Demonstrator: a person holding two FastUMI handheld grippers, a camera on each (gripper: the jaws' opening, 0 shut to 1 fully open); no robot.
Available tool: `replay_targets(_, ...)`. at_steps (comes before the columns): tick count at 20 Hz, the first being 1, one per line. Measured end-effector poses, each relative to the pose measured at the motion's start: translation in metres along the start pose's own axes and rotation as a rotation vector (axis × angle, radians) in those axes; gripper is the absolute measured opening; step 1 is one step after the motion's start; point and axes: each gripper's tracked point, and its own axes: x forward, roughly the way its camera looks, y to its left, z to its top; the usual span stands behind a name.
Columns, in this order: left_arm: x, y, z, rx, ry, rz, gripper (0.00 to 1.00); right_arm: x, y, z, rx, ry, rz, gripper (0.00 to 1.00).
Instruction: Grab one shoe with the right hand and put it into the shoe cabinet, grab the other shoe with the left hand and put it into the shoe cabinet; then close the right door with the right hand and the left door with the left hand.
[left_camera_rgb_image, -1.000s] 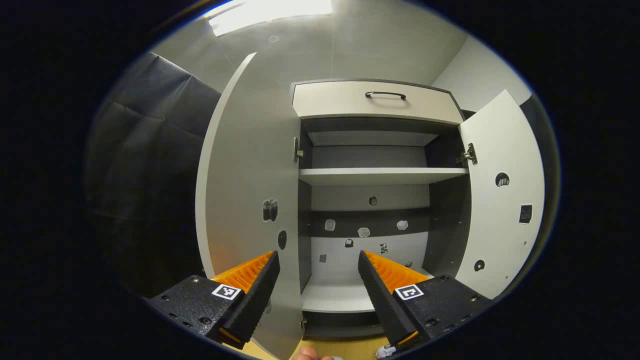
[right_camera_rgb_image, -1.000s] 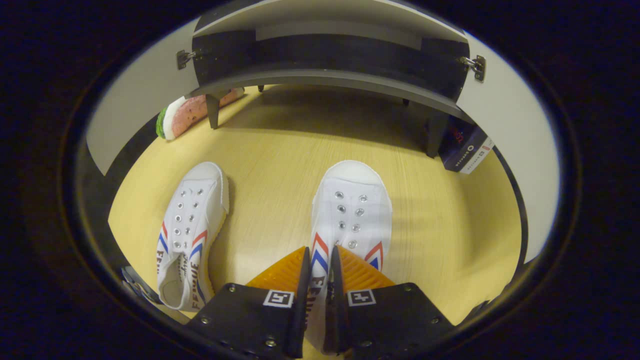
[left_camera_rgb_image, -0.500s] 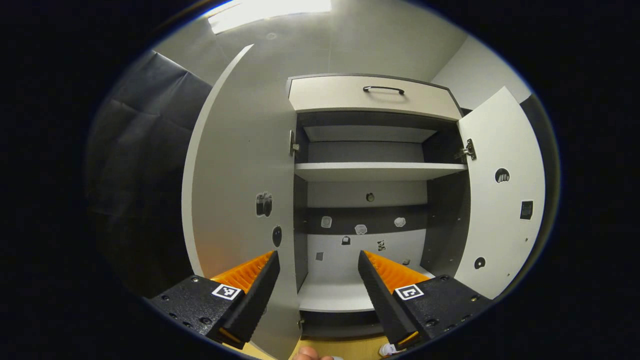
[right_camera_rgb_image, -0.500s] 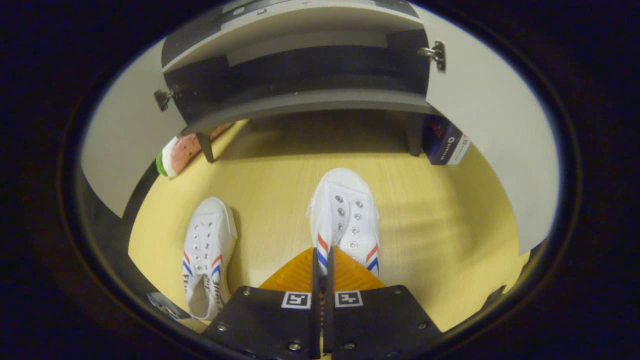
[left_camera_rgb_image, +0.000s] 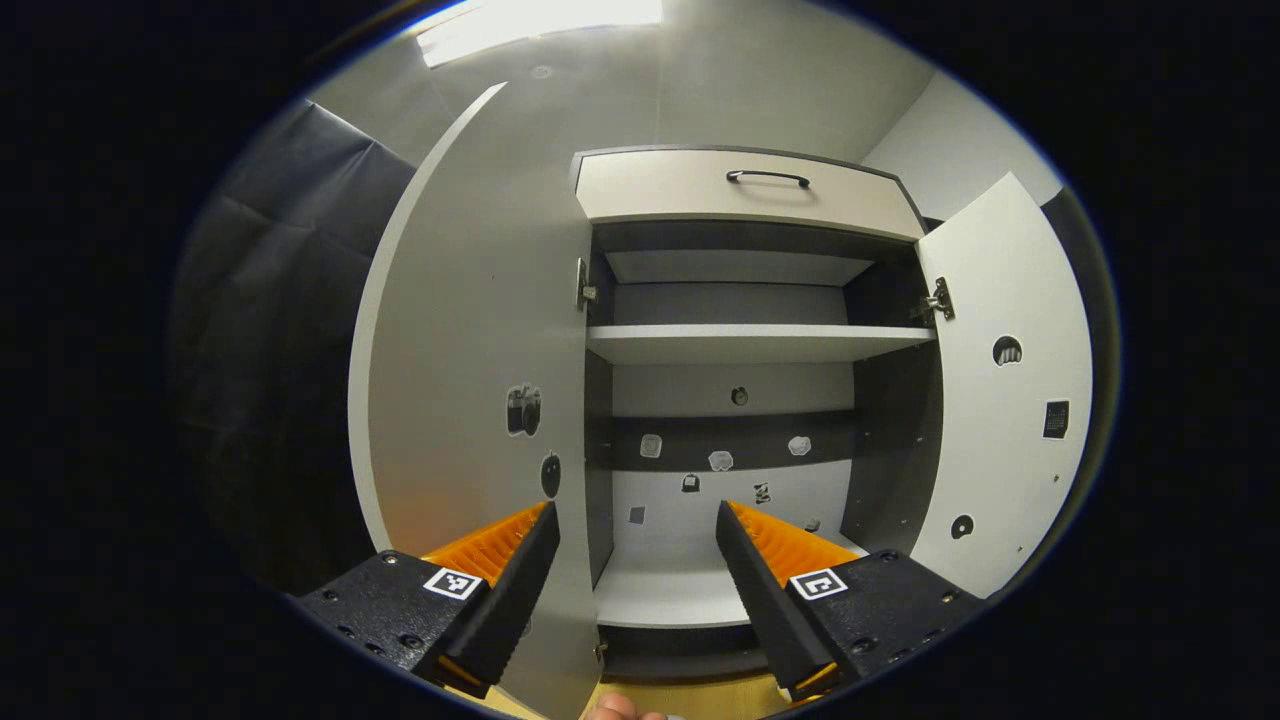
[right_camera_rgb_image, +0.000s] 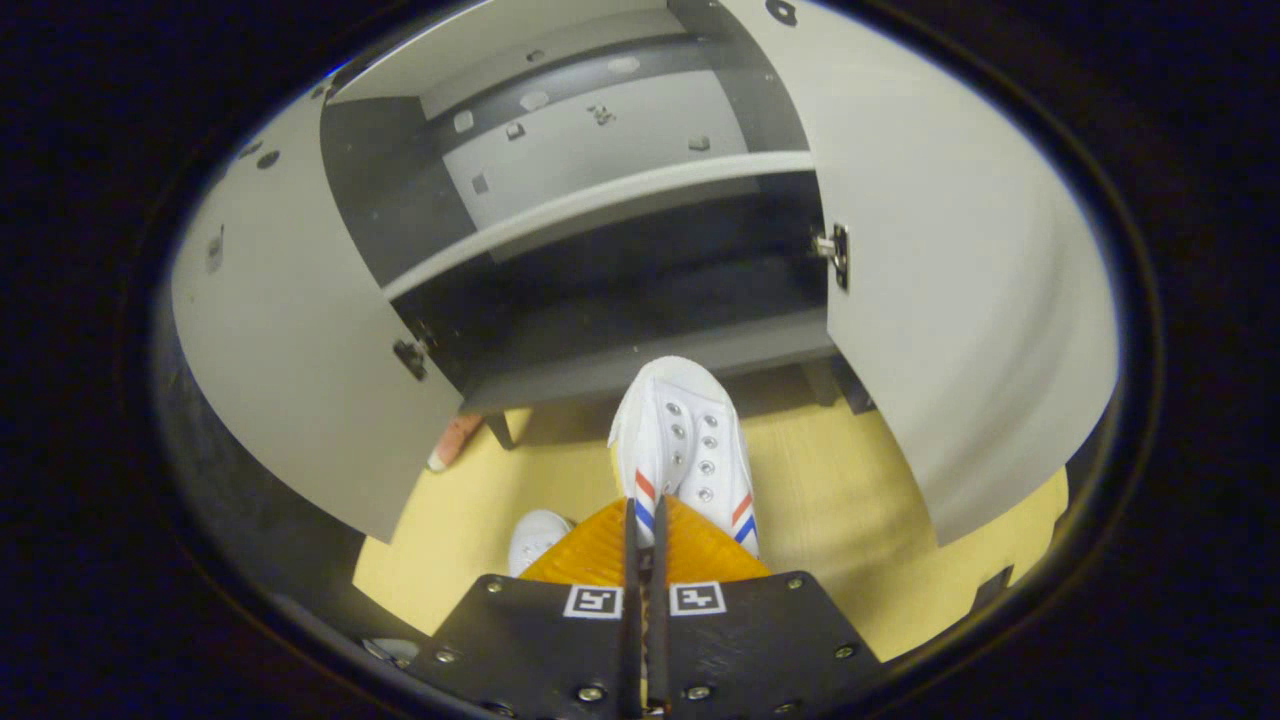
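Note:
In the right gripper view my right gripper (right_camera_rgb_image: 642, 515) is shut on the side wall of a white shoe (right_camera_rgb_image: 688, 440) with red and blue stripes. The shoe hangs above the floor, toe towards the shoe cabinet (right_camera_rgb_image: 600, 215). The other white shoe (right_camera_rgb_image: 538, 535) lies on the floor at lower left, mostly hidden behind my fingers. In the left gripper view my left gripper (left_camera_rgb_image: 637, 525) is open and holds nothing, facing the open cabinet (left_camera_rgb_image: 745, 345). Its left door (left_camera_rgb_image: 470, 380) and right door (left_camera_rgb_image: 1000, 390) both stand open.
The cabinet has a top drawer with a dark handle (left_camera_rgb_image: 767, 178), a middle shelf (left_camera_rgb_image: 755, 343) and a bottom shelf (left_camera_rgb_image: 670, 595). A watermelon-slice toy (right_camera_rgb_image: 452, 442) lies on the wooden floor (right_camera_rgb_image: 820, 500) by a cabinet leg. A fingertip (left_camera_rgb_image: 612, 709) shows at the bottom edge.
My right gripper has lifted the shoe off the floor and tipped up towards the cabinet's lower compartment. The left gripper has drifted slightly, staying open.

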Motion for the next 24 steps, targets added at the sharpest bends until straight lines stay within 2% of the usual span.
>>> replay_targets(5,0.001,-0.001,0.000,-0.002,-0.002,0.000,0.92,-0.038,0.032,0.108,-0.032,-0.184,0.049,0.03)
replay_targets(10,0.002,0.001,0.004,0.002,-0.015,0.009,0.92,-0.036,0.044,0.194,-0.114,-0.342,0.046,0.03)
replay_targets(11,0.002,0.002,0.005,0.001,-0.017,0.012,0.96,-0.031,0.047,0.209,-0.122,-0.362,0.046,0.03)
replay_targets(15,0.002,0.003,0.003,-0.009,-0.011,0.017,0.96,0.004,0.052,0.266,-0.178,-0.426,0.016,0.03)
replay_targets(17,0.000,0.003,-0.002,-0.017,0.000,0.015,0.93,0.029,0.052,0.289,-0.188,-0.440,-0.007,0.03)
replay_targets(18,-0.001,0.003,-0.003,-0.016,0.005,0.017,0.96,0.042,0.052,0.299,-0.189,-0.444,-0.017,0.03)
replay_targets(19,-0.001,0.003,-0.005,-0.015,0.010,0.019,0.93,0.054,0.052,0.307,-0.193,-0.441,-0.026,0.03)
replay_targets(23,-0.005,0.005,-0.008,-0.016,0.016,0.024,0.92,0.104,0.049,0.321,-0.213,-0.403,-0.065,0.03)
replay_targets(24,-0.007,0.005,-0.008,-0.017,0.015,0.024,0.96,0.116,0.047,0.320,-0.211,-0.388,-0.072,0.03)
